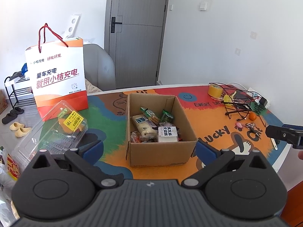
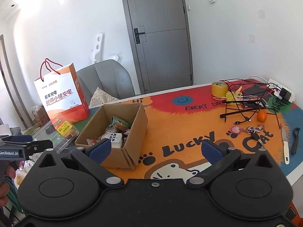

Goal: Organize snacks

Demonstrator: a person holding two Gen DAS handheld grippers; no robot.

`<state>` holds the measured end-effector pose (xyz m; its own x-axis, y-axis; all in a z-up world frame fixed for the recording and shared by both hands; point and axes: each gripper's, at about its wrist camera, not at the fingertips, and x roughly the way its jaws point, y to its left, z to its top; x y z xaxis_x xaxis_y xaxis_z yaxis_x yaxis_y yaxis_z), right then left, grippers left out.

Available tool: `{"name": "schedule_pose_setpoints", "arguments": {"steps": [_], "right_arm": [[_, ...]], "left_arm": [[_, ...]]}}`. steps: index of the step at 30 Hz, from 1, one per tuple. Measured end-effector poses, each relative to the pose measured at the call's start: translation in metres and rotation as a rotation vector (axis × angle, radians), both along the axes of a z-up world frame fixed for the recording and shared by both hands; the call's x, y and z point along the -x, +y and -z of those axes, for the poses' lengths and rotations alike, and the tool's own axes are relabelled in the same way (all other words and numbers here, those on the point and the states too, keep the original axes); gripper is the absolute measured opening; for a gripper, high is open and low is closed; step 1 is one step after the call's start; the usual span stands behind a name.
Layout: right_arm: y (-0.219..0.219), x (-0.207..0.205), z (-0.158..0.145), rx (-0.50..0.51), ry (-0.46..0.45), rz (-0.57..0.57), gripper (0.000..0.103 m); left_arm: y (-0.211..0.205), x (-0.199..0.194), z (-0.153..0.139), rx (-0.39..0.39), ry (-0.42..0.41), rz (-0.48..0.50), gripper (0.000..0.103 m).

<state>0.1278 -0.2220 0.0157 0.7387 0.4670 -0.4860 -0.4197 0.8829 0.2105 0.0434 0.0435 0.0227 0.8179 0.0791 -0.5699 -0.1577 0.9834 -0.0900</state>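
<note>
An open cardboard box (image 1: 161, 151) sits on the colourful table mat and holds several wrapped snacks (image 1: 151, 126). It also shows in the right wrist view (image 2: 130, 130) with the snacks (image 2: 115, 134) inside. My left gripper (image 1: 149, 147) is open and empty, just in front of the box's near wall. My right gripper (image 2: 155, 149) is open and empty, over the mat to the right of the box. A clear plastic clamshell pack (image 1: 62, 130) with a yellow price label lies left of the box, and shows in the right wrist view (image 2: 62, 130) too.
A white and orange paper bag (image 1: 58, 79) stands at the table's far left. At the right are a yellow tape roll (image 2: 219, 89), tangled cables (image 2: 246, 102), a small orange (image 2: 262, 116), keys (image 2: 253, 130) and a knife (image 2: 285, 143). A grey chair (image 2: 106, 81) stands behind the table.
</note>
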Motion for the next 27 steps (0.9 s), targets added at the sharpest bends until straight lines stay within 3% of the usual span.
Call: {"name": "schedule_pose_setpoints", "arguments": {"steps": [27], "right_arm": [[0.0008, 0.0011, 0.0008, 0.003, 0.011, -0.009, 0.103]], "left_arm": [[-0.0019, -0.0018, 0.0005, 0.001, 0.007, 0.004, 0.103]]}}
